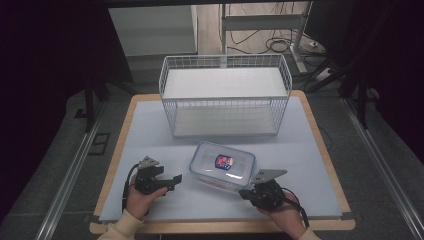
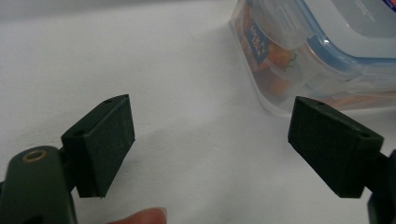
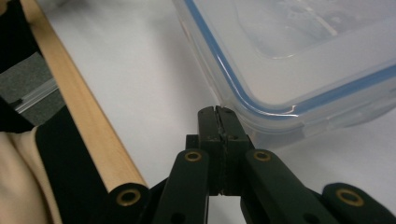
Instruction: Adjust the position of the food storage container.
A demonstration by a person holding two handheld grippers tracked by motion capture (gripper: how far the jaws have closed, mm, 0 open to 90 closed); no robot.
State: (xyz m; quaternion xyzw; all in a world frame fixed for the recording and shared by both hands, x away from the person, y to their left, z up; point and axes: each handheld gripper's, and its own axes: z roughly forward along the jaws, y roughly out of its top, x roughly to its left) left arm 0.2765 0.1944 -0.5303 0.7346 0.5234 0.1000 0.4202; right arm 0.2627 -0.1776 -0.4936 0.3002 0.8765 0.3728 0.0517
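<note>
A clear plastic food box (image 1: 222,166) with a blue-edged lid and a red-and-blue label lies on the pale blue mat in front of the wire basket. My left gripper (image 1: 171,181) rests left of the box with its jaws open and nothing between them; in the left gripper view the box (image 2: 322,51) lies ahead to the right of the open gripper (image 2: 233,140). My right gripper (image 1: 245,192) is at the box's near right corner. In the right gripper view this gripper (image 3: 218,112) is shut, its tips touching the box's corner (image 3: 289,70).
A white wire basket (image 1: 225,95) stands on the far half of the mat (image 1: 150,135). The table's wooden edge (image 3: 79,102) runs close by the right hand. Dark floor, rails and cables surround the table.
</note>
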